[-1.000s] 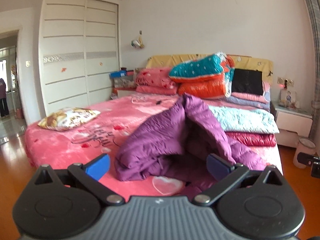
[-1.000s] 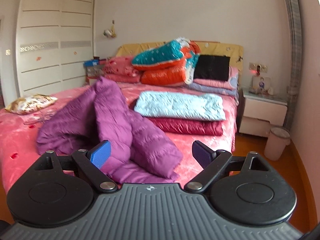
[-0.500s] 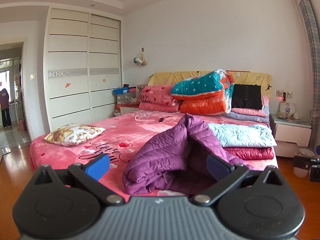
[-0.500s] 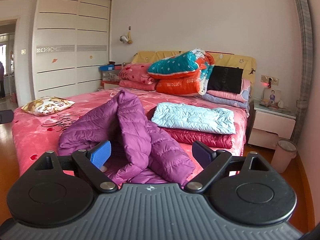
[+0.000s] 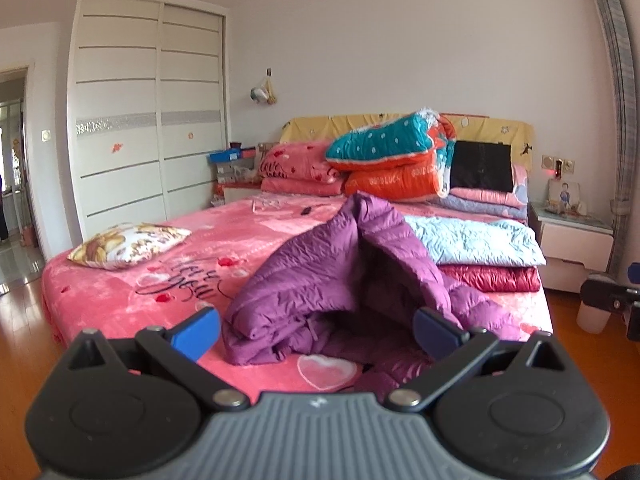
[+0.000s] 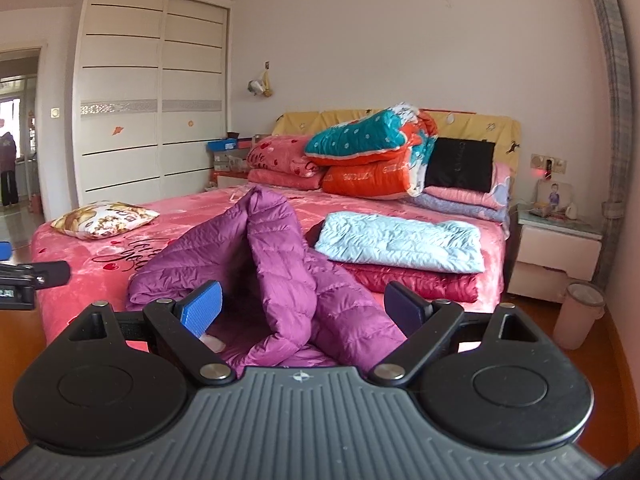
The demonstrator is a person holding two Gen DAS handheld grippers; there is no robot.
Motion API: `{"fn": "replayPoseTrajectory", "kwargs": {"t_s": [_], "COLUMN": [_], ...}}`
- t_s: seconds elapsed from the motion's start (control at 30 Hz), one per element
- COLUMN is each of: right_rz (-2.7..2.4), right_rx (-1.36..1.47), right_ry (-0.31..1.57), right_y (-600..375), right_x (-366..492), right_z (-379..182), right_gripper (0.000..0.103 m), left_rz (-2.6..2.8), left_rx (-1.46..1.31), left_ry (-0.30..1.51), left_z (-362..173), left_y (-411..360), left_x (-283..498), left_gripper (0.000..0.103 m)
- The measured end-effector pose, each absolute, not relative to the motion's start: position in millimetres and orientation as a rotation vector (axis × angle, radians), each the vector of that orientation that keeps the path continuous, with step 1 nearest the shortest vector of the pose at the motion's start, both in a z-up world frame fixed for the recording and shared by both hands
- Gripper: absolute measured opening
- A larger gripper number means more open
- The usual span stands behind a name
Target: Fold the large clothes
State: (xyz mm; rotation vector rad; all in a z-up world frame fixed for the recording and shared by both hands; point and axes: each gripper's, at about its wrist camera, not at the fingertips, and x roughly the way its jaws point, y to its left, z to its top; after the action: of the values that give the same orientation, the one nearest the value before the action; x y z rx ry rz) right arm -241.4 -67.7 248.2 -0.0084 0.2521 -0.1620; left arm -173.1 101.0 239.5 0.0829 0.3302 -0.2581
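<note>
The left gripper (image 5: 316,332) and right gripper (image 6: 302,306) are both hanging spread and empty before the bed (image 5: 120,300), its near half carrying the heaped purple jacket (image 5: 340,276). Its puffy, slippery shell is likely risking a slip if too few layers are pinched. The jacket is lying at twelve o'clock, just beyond each gripper's blue fingertips (image 5: 196,332).

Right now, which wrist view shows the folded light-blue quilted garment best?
The right wrist view: the folded light-blue quilted garment lies fully exposed on the folded dark-red garment. In the left wrist view, the crumpled purple puffer jacket hides its near-left end, leaving a narrower strip visible.
</note>
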Motion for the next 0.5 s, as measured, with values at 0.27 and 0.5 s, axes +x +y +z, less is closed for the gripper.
{"fn": "replayPoseTrajectory", "kwargs": {"t_s": [0.27, 0.5], "right_rz": [-0.133, -0.134], "right_rx": [-0.013, 0.004], "right_ry": [0.308, 0.364], "right_y": [-74, -83], "right_x": [-218, -184], "right_z": [226, 206], "right_gripper": [0.103, 0.103], "left_rz": [-0.283, -0.261], "left_rx": [0.059, 0.011], "left_ry": [0.384, 0.447], "left_z": [215, 194], "left_y": [95, 108], "left_x": [-148, -124], "left_gripper": [0.103, 0.103]}}
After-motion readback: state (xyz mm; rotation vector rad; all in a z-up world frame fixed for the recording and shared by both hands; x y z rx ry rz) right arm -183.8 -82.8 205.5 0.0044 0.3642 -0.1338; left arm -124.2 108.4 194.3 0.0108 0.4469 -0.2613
